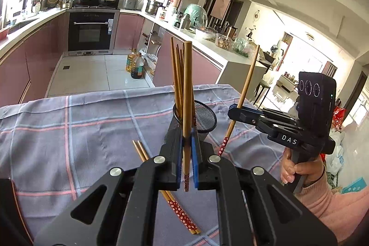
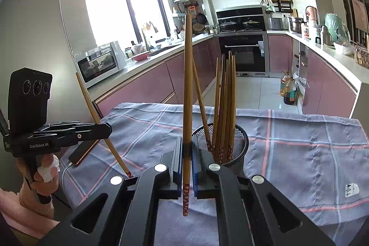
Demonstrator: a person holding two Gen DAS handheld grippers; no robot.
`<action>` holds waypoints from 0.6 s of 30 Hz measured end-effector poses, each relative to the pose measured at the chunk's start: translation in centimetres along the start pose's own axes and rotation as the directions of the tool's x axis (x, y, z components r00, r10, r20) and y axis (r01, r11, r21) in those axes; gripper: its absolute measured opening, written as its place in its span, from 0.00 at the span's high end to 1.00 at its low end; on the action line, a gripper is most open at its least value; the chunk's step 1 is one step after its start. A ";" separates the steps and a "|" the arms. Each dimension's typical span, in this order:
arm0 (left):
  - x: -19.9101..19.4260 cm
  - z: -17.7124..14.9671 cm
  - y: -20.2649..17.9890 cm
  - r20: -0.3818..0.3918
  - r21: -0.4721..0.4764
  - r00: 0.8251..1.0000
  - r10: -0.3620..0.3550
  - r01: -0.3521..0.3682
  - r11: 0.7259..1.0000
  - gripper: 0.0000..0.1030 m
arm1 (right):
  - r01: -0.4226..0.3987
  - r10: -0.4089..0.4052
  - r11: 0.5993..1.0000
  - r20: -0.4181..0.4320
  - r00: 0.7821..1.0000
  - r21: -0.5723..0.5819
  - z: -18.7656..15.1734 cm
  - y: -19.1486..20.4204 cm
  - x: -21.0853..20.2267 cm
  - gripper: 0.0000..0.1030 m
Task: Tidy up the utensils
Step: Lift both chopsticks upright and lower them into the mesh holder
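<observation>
My left gripper (image 1: 187, 142) is shut on a wooden chopstick (image 1: 187, 89), held upright just in front of a black mesh cup (image 1: 205, 117). Several chopsticks stand in that cup. Two more chopsticks (image 1: 182, 216) with red flowered ends lie on the plaid cloth (image 1: 80, 130) below my left gripper. My right gripper (image 2: 187, 144) is shut on another upright chopstick (image 2: 188, 84), close to the mesh cup (image 2: 237, 153). Each view shows the other gripper held up beside the cup with its chopstick slanting: the right gripper (image 1: 235, 112), the left gripper (image 2: 107, 129).
A phone (image 2: 79, 152) with a white cable lies at the cloth's left edge. Beyond the table's far edge are the kitchen floor, oil bottles (image 1: 136, 63) and pink cabinets (image 2: 143, 89). A hand in a pink sleeve (image 1: 327, 188) holds the right gripper.
</observation>
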State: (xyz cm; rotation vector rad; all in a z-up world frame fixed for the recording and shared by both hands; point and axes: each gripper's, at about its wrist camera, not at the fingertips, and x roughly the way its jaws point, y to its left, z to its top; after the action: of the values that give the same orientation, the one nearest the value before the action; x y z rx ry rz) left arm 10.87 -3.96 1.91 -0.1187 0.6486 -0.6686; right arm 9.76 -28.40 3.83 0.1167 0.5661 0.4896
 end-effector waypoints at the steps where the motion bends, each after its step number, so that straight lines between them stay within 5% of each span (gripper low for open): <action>1: 0.1 0.5 -0.2 0.009 0.001 1.000 -0.003 0.003 1.000 0.93 | 0.004 -0.004 1.000 0.009 1.000 -0.002 0.4 -0.1 -0.2 0.94; 18: 0.7 8.2 -4.4 0.147 0.062 0.988 -0.048 0.039 0.997 0.93 | 0.049 -0.046 0.999 0.124 0.991 -0.016 5.6 -1.7 -0.5 0.94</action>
State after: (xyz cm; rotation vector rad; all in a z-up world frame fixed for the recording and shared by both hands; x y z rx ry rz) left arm 13.83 -8.65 9.44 -0.1267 0.4843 -0.7133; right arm 13.11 -29.95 8.42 0.1141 0.4416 0.4384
